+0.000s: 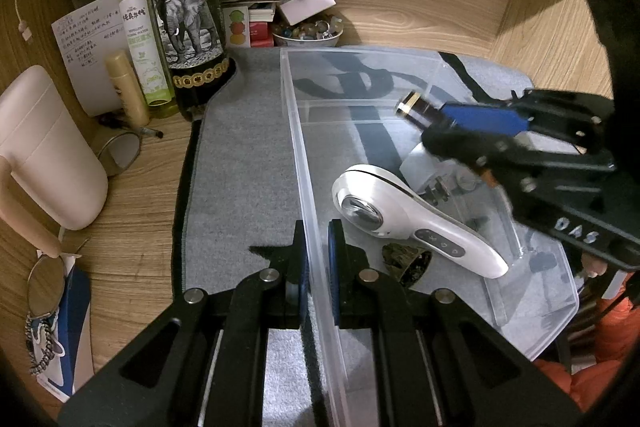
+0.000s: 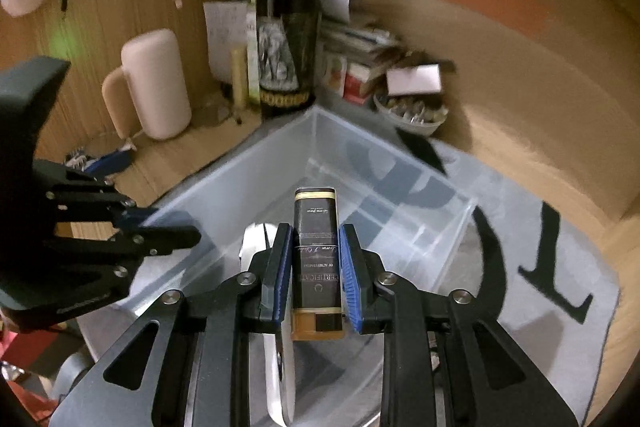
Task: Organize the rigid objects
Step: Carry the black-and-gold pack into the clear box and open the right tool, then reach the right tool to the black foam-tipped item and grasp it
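The left gripper [image 1: 318, 259] is clamped on the near wall of the clear plastic bin [image 1: 294, 131], one pad on each side; inside the bin lies a white handheld device [image 1: 420, 223]; above it the right gripper [image 2: 312, 267] grips a small dark bottle [image 2: 316, 247] between its blue pads; the bin sits on a grey mat [image 1: 240, 155] on the table [image 1: 132, 187]; farther back stands a wine bottle [image 1: 186, 7].

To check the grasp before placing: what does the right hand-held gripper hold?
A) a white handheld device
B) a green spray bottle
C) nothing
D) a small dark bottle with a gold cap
D: the right hand-held gripper clamps the small dark bottle with a gold cap between its blue pads.
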